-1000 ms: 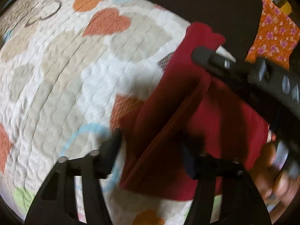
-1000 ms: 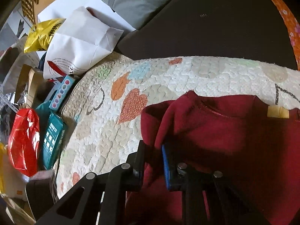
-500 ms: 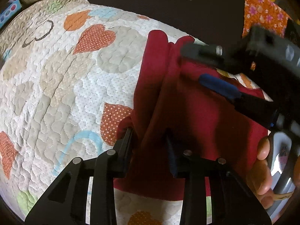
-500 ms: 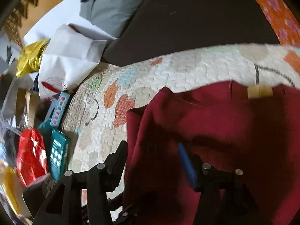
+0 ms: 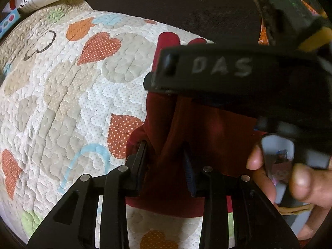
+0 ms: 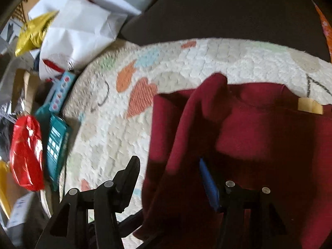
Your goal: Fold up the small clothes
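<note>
A dark red garment [image 5: 209,137] lies on a quilted mat with heart patches [image 5: 68,95]. My left gripper [image 5: 166,157] is shut on a raised fold of the garment's left edge. The right gripper's black body [image 5: 238,76] crosses just above the garment in the left wrist view, with the holding hand [image 5: 290,184] at the right. In the right wrist view the garment [image 6: 259,137] shows a tan label [image 6: 310,105] near its neck. My right gripper [image 6: 168,176] stands open, with a loose fold of the garment between its fingers.
A dark surface [image 5: 186,6] lies beyond the mat. Left of the mat are a white paper bag [image 6: 83,31], a yellow packet [image 6: 33,33], teal boxes [image 6: 56,145] and a red packet [image 6: 26,151]. Orange floral cloth [image 5: 262,35] is at the far right.
My right gripper has opened and let go of the garment's fold. My left gripper has closed on the garment's left edge. The right gripper body has moved closer over the garment.
</note>
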Action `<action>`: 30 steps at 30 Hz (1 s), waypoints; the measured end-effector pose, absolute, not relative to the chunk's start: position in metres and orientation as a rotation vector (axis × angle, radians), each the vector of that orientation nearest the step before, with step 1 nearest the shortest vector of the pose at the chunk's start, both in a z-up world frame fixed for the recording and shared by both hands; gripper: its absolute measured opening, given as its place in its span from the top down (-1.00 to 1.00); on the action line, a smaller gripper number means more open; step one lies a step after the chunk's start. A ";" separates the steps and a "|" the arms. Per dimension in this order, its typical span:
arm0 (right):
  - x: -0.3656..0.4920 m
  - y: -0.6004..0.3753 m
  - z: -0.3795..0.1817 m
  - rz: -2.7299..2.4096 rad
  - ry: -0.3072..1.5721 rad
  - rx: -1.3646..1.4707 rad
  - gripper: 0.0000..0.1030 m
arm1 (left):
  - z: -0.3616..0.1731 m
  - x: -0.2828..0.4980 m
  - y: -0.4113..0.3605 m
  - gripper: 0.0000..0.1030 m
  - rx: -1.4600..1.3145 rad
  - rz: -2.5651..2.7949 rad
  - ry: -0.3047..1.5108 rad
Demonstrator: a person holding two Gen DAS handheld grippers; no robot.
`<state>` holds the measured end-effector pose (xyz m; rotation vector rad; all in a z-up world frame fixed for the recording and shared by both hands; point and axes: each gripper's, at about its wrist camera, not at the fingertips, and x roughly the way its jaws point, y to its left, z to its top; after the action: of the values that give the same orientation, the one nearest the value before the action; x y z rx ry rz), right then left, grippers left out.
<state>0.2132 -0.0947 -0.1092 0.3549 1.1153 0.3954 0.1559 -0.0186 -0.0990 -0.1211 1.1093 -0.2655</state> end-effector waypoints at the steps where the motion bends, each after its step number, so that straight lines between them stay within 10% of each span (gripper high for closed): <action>1: 0.214 -0.095 -0.113 0.398 1.117 0.353 -0.06 | -0.100 0.156 -0.020 0.39 -0.113 -0.263 1.109; 12: 0.191 -0.119 -0.103 0.377 0.991 0.449 0.69 | -0.081 0.144 -0.026 0.39 -0.105 -0.283 1.094; 30: 0.126 -0.224 -0.053 0.265 0.884 0.469 0.77 | -0.037 0.099 -0.101 0.40 -0.055 -0.575 1.079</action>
<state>0.1264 -0.2235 -0.0529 0.4690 0.8836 0.2648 0.0989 -0.1012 -0.0369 -0.0554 1.0788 -0.5750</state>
